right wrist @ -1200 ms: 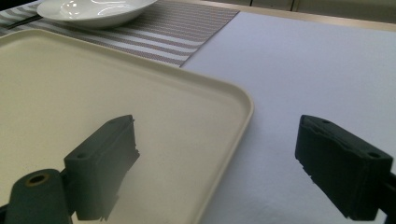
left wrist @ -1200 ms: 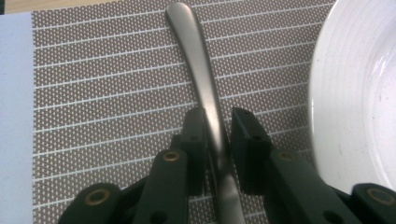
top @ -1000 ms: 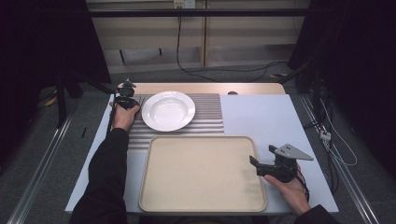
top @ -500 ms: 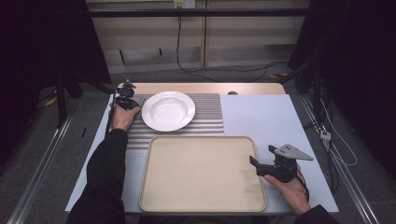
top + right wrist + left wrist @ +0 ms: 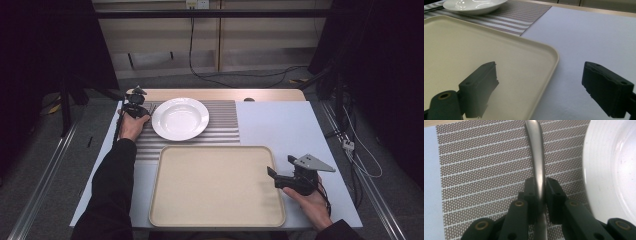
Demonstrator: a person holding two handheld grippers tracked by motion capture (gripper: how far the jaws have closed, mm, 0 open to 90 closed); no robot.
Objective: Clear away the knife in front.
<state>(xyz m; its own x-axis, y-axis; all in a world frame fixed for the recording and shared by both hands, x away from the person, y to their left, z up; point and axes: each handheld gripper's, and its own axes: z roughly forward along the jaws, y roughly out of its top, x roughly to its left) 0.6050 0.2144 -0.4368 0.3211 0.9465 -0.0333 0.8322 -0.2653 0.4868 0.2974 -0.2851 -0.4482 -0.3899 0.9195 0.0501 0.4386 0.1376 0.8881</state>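
A: Nothing has shifted since the earlier frames: both your hands sit where they were. The metal utensil handle [image 5: 537, 157] lies on the striped placemat [image 5: 481, 170], just left of the white plate [image 5: 614, 167], and your left gripper [image 5: 539, 190] is clamped narrow across it.

B: How will it handle?

A: By the look of it, stiff, light and slick: polished metal that could swivel between the pads. You have it partway along the shaft; which end is the working one I cannot tell, since the rest runs out of frame.

B: And the other hand?

A: Your right gripper [image 5: 281, 173] rests at the right edge of the beige tray [image 5: 210, 185], jaws spread wide and empty, one over the tray rim, one over the table [image 5: 285, 125].

B: Any writing?

A: No brand, label or lettering is legible anywhere.
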